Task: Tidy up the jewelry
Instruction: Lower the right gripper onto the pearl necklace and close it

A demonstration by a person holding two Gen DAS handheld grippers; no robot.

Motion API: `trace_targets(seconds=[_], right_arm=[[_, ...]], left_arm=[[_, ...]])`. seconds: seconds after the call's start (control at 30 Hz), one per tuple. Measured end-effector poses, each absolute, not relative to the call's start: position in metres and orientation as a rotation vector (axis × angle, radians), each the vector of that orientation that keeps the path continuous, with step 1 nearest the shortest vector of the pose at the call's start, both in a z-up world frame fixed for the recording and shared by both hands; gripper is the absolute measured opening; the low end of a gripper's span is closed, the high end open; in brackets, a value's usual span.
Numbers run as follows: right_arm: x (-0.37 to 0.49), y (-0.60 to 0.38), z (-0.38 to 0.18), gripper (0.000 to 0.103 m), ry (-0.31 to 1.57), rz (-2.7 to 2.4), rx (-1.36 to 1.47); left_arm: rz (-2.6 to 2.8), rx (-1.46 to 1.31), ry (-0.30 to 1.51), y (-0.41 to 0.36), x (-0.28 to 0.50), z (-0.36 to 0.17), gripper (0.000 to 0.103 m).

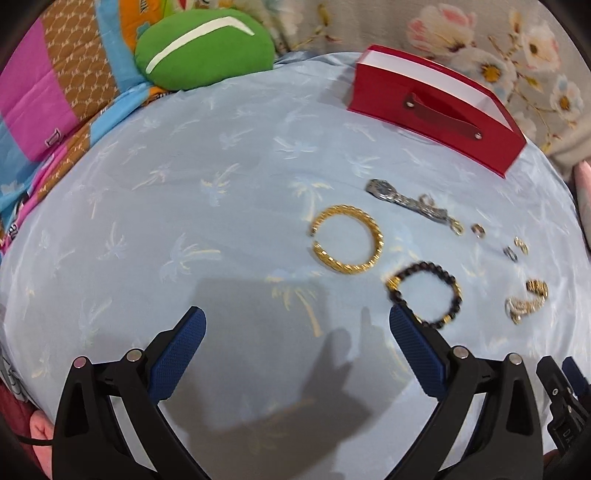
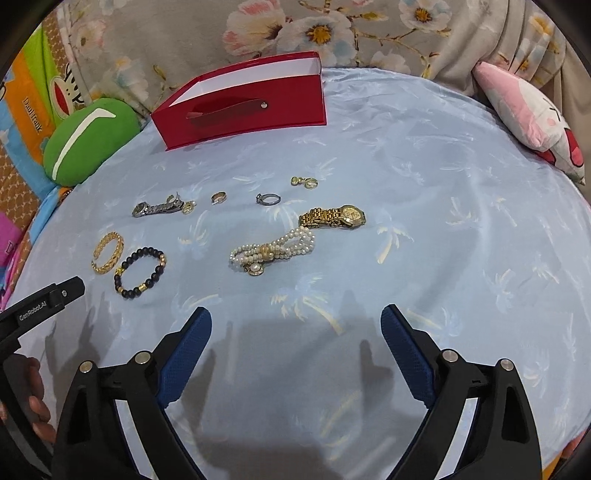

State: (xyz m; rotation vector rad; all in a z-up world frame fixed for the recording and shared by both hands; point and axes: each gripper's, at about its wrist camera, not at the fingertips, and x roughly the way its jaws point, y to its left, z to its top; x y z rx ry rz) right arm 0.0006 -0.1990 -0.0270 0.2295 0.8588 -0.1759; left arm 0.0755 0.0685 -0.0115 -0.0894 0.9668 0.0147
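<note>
Jewelry lies on a light blue cloth. A gold bangle (image 1: pixel 347 239) (image 2: pixel 108 252), a black bead bracelet (image 1: pixel 424 295) (image 2: pixel 141 272), a silver watch (image 1: pixel 410 201) (image 2: pixel 157 208), a pearl bracelet (image 2: pixel 273 250), a gold watch (image 2: pixel 332 216) and several small rings (image 2: pixel 267 199) are spread out. An open red box (image 1: pixel 436 110) (image 2: pixel 240 107) stands behind them. My left gripper (image 1: pixel 297 334) is open and empty, its right finger beside the bead bracelet. My right gripper (image 2: pixel 296 328) is open and empty, in front of the pearl bracelet.
A green cushion (image 1: pixel 203 48) (image 2: pixel 88 140) sits at the back left. A pink and white plush (image 2: pixel 532 118) lies at the back right. Floral fabric (image 2: pixel 221 33) hangs behind the box. The left gripper's body (image 2: pixel 37 310) shows at the left of the right wrist view.
</note>
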Motion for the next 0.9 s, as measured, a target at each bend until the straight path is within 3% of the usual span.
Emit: trace_targets(seconds=[0.3,0.7,0.8,0.9], right_arm=[[0.032,-0.205,-0.042,0.072,0.888,-0.110,0.403],[0.061,-0.201,-0.045,0.058,0.864,-0.159,0.376],[0.064,-0.197,-0.045,0.039,0.859,-0.180,0.322],[0.063,-0.197,-0.046,0.035,0.846,-0.178,0.306]], left_arm=[[0.025,-0.136,0.995,0.083,0.090,-0.022,0.097],[-0.036,-0.090,0.996,0.064,0.089,-0.026,0.097],[-0.032,-0.064,0.994,0.062,0.093,-0.028,0.097],[-0.024,-0.063,0.994,0.064,0.100,-0.030,0.097]])
